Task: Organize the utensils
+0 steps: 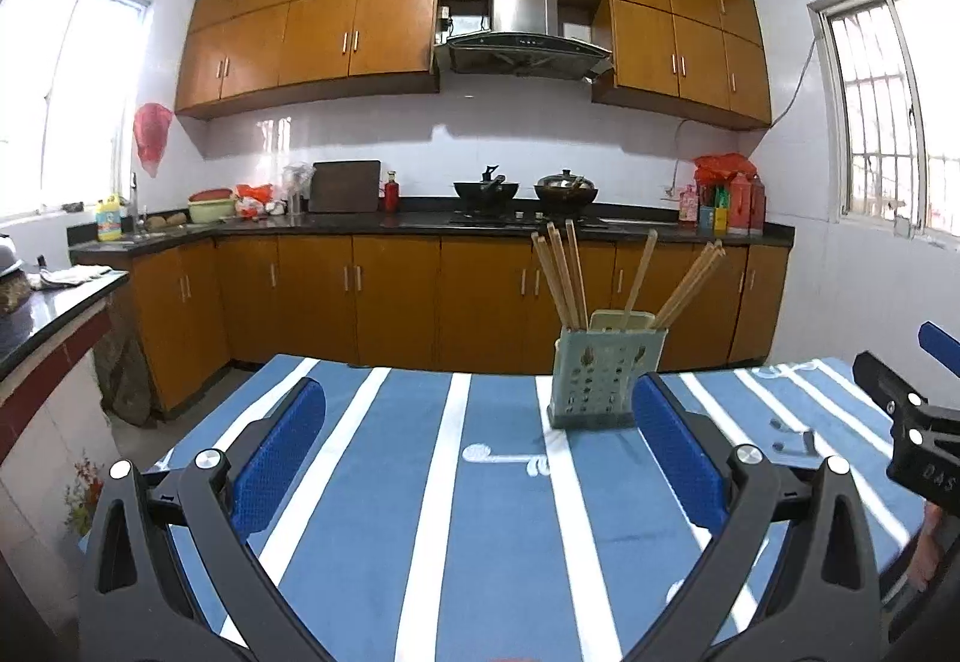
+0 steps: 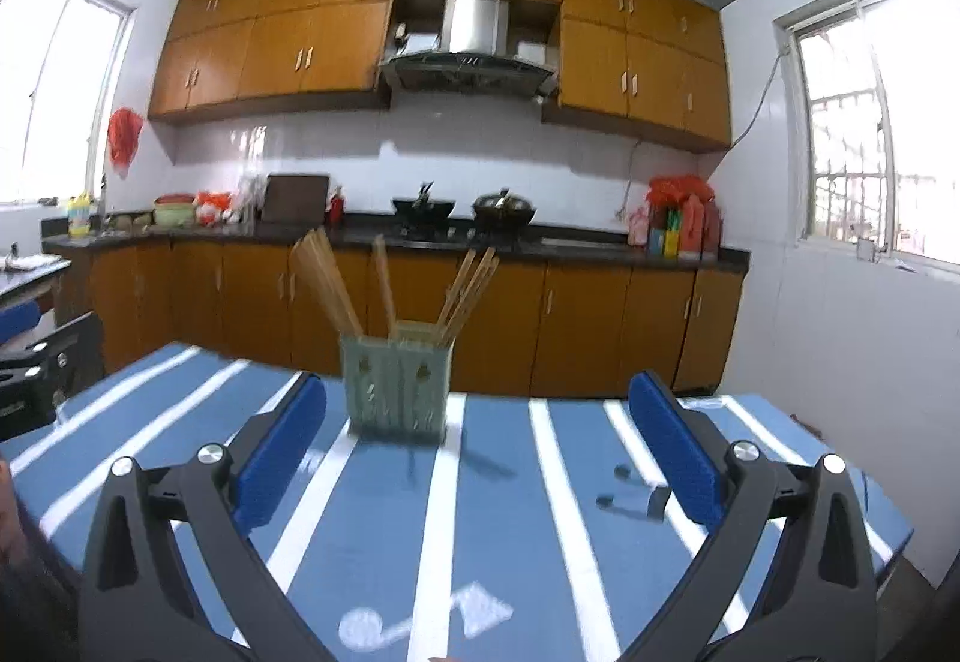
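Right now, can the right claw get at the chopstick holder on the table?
Probably yes. The right claw is open and empty, the chopstick holder stands just ahead between its fingers' line, and only bare striped tablecloth lies between.

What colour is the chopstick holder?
Pale grey-green holder with perforated walls; sharpest in the left wrist view.

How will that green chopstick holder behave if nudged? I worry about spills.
The chopstick holder looks like light perforated plastic, so it would probably slide on the tablecloth. The tall chopsticks lean outward above its rim, so it may tip.
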{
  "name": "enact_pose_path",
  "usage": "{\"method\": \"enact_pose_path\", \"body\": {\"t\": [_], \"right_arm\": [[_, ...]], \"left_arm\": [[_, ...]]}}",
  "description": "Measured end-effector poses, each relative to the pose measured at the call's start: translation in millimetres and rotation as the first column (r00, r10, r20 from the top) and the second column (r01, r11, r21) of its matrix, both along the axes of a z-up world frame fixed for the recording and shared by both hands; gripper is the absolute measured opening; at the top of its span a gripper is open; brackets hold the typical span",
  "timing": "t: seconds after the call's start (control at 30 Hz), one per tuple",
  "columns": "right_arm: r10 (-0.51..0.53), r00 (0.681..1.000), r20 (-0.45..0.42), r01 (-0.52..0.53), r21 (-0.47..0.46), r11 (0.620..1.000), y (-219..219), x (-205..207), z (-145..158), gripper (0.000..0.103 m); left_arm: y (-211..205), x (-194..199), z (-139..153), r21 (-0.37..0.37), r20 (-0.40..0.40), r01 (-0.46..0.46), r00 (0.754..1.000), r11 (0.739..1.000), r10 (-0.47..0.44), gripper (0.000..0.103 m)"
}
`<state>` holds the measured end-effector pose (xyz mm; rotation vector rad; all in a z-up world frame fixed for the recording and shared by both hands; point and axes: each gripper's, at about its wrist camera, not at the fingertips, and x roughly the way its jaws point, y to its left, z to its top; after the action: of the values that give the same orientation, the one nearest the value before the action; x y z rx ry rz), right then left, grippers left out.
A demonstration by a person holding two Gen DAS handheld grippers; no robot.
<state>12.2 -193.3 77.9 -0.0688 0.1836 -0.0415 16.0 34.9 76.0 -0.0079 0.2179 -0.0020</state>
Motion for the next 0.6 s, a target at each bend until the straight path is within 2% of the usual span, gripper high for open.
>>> {"method": "enact_pose_path", "body": {"t": [0.1, 0.4, 0.6], "right_arm": [[0.018, 0.999, -0.033, -0.018, 0.018, 1.0, 0.3, -7.6, -11.4, 0.099], [0.038, 0.992, -0.12, -0.032, 0.054, 0.998, 0.6, -23.3, -45.0, 0.099], [0.032, 0.986, -0.166, -0.02, 0.071, 0.997, -3.7, -26.3, -61.6, 0.099]], "left_arm": [[-6.9, -8.0, -13.5, 0.017, -0.026, 0.011, 1.0, 1.0, -0.011, 0.101], [-11.4, -20.8, -48.4, -0.003, -0.115, 0.043, 0.992, 0.999, -0.043, 0.101], [-10.0, -28.8, -61.3, -0.007, -0.13, 0.032, 0.991, 0.999, -0.033, 0.101]]}}
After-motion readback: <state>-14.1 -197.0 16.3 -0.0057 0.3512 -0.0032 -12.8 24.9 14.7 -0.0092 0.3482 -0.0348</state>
